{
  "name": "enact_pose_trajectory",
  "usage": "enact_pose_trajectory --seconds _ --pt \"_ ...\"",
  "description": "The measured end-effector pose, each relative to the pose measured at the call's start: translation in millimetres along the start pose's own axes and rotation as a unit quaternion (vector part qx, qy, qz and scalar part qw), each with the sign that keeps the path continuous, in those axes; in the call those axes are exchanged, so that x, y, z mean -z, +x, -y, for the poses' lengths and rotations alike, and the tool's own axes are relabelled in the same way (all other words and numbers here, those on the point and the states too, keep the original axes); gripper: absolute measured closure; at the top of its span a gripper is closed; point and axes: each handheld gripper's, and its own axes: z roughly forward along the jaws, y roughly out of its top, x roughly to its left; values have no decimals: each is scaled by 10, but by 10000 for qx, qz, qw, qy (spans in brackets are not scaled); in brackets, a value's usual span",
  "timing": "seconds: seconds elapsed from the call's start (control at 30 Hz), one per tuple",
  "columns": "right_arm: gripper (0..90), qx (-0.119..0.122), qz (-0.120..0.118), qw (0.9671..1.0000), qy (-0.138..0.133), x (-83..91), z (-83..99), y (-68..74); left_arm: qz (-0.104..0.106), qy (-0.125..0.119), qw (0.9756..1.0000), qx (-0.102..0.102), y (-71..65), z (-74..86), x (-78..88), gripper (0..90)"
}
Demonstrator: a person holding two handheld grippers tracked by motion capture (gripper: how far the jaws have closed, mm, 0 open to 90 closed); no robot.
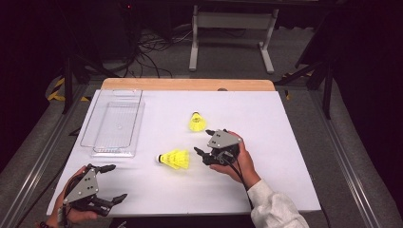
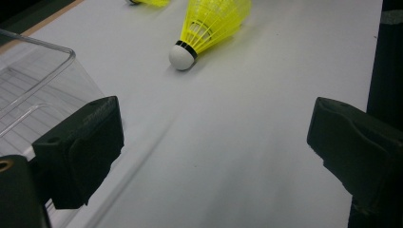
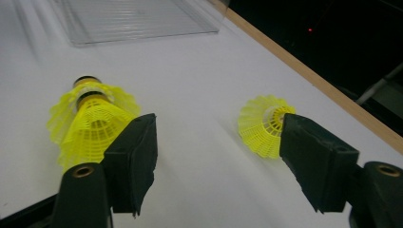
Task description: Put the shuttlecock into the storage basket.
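Note:
Two yellow shuttlecocks are on the white tabletop (image 1: 266, 118). One shuttlecock (image 1: 175, 159) lies on its side, white cork pointing left; the other shuttlecock (image 1: 196, 122) is farther back. My right gripper (image 1: 203, 141) is just right of the lying one, open, with nothing between its pads. In the right gripper view the lying shuttlecock (image 3: 90, 123) is beyond the left jaw of my right gripper (image 3: 216, 142), and the far shuttlecock (image 3: 263, 124) is beside the right jaw. My left gripper (image 1: 117, 182) rests open at the front left corner. In the left gripper view, my left gripper (image 2: 214, 142) faces the lying shuttlecock (image 2: 209, 23).
A clear plastic tray (image 1: 116, 123) lies on the table's left side, and its corner (image 2: 33, 76) is close to my left gripper's left jaw. A wooden strip (image 1: 187, 84) runs along the table's far edge. Behind it are a white stand (image 1: 233, 28) and floor cables (image 1: 152, 52).

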Motion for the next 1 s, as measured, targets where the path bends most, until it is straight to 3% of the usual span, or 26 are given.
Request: enact_pose_trajectory --seconds 0.3,0.5,0.8,1.0 --pt "242 -225 360 9991 6 -85 -12 -145 6 23 10000 -3 -2 2 -6 61" --pt "249 -282 566 9978 182 -189 -10 -259 8 14 10000 13 0 5 -5 61" --pt "289 -387 631 9963 434 -410 -59 -408 11 -1 10000 21 2 7 -1 60" --pt "376 -440 641 9947 666 -582 -73 -499 12 -8 10000 35 3 9 7 60"
